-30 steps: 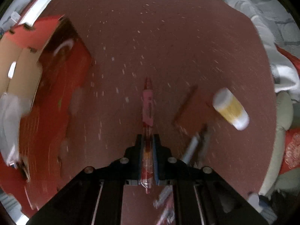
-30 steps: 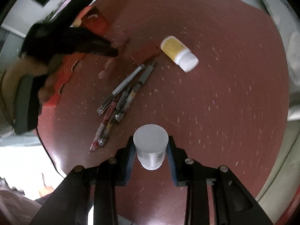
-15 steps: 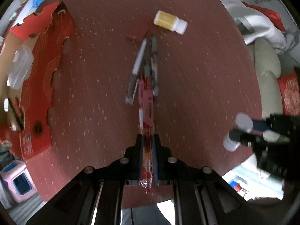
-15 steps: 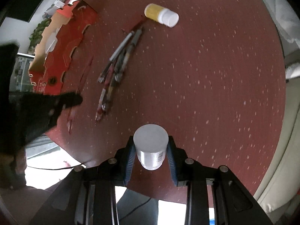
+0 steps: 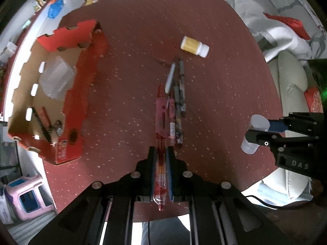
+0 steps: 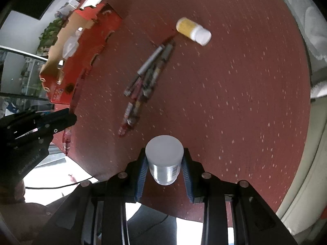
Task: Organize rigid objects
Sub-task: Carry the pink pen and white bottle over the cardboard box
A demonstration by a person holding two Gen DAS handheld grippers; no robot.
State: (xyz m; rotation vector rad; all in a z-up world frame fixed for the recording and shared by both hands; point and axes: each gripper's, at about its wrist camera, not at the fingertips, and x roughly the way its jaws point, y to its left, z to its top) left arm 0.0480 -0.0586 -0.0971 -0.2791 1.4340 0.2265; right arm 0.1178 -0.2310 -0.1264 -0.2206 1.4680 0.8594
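Note:
My left gripper [image 5: 161, 153] is shut on a red pen [image 5: 160, 118] and holds it above the red table's near edge. My right gripper [image 6: 164, 163] is shut on a white-capped bottle [image 6: 164, 157], also held above the near edge; it shows at the right of the left wrist view [image 5: 255, 130]. Several pens [image 5: 176, 100] lie in a bundle mid-table, also in the right wrist view [image 6: 147, 75]. A yellow bottle [image 5: 194, 46] with a white cap lies on its side beyond them. A red cardboard box [image 5: 61, 94] stands at the left.
The box holds a clear plastic container [image 5: 56, 79] and small items. A sofa with blankets [image 5: 286, 30] borders the table on the right. A pink stool [image 5: 26, 200] stands on the floor at the lower left. The left gripper shows at the left of the right wrist view [image 6: 36, 126].
Both grippers have pulled back and risen from the table, each keeping its hold. The box and the whole pen bundle have come into view.

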